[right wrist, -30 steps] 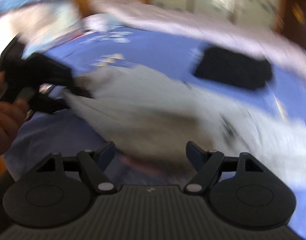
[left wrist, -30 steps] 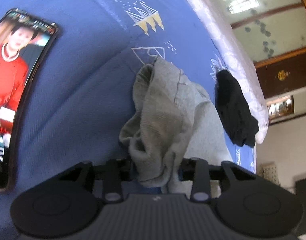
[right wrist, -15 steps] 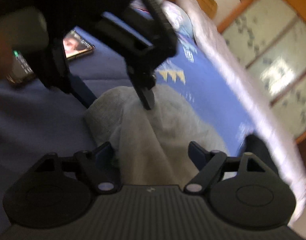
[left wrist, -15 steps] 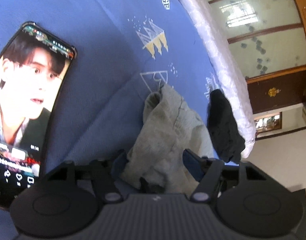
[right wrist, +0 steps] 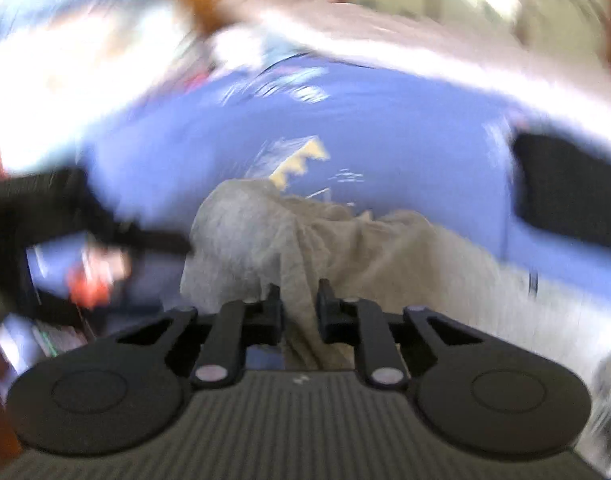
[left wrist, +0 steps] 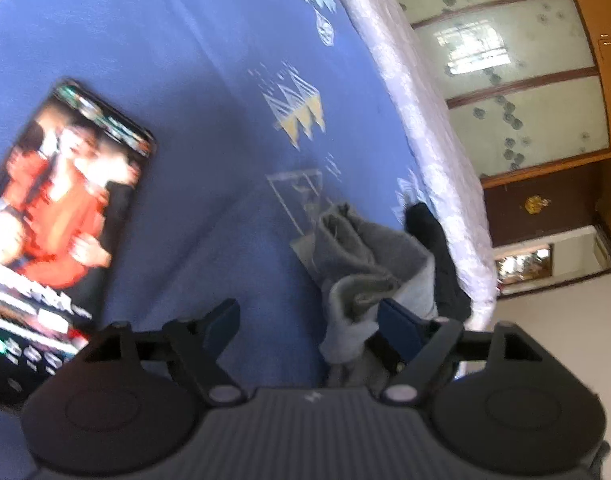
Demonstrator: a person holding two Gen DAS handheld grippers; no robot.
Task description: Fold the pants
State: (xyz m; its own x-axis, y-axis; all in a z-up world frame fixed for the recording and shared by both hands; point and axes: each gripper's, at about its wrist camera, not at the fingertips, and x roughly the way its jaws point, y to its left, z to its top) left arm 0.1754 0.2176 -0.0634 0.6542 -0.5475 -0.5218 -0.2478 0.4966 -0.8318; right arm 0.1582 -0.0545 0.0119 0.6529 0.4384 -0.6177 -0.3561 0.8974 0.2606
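Left gripper (left wrist: 307,314) has its jaws spread wide and opening, with the grey pants (left wrist: 359,268) bunched against the inner face of its right-hand finger (left wrist: 399,322); the other finger stands clear of the cloth over bare blue bedsheet (left wrist: 193,80), so nothing is pinched. Right gripper (right wrist: 299,306) is closing, its jaws narrowed to a small gap with a fold of the pants (right wrist: 301,240) running down between them and filling that gap; the picture is blurred, but the pads look pressed on the fabric.

The pants lie in a crumpled heap on the bed, mounded just ahead of both grippers, and in the right wrist view they spread away to the right as a pale sheet of cloth. A dark folded garment (left wrist: 437,256) lies just beyond the pants, between them and the white quilted edge of the mattress (left wrist: 417,100), which runs close by on that side. On the opposite side a phone (left wrist: 61,216) with a lit screen lies flat on the sheet, well apart from the pants, with a wide stretch of bare blue sheet between them. In the right wrist view the left gripper (right wrist: 105,224) appears as a dark blurred shape at the pants' left side.
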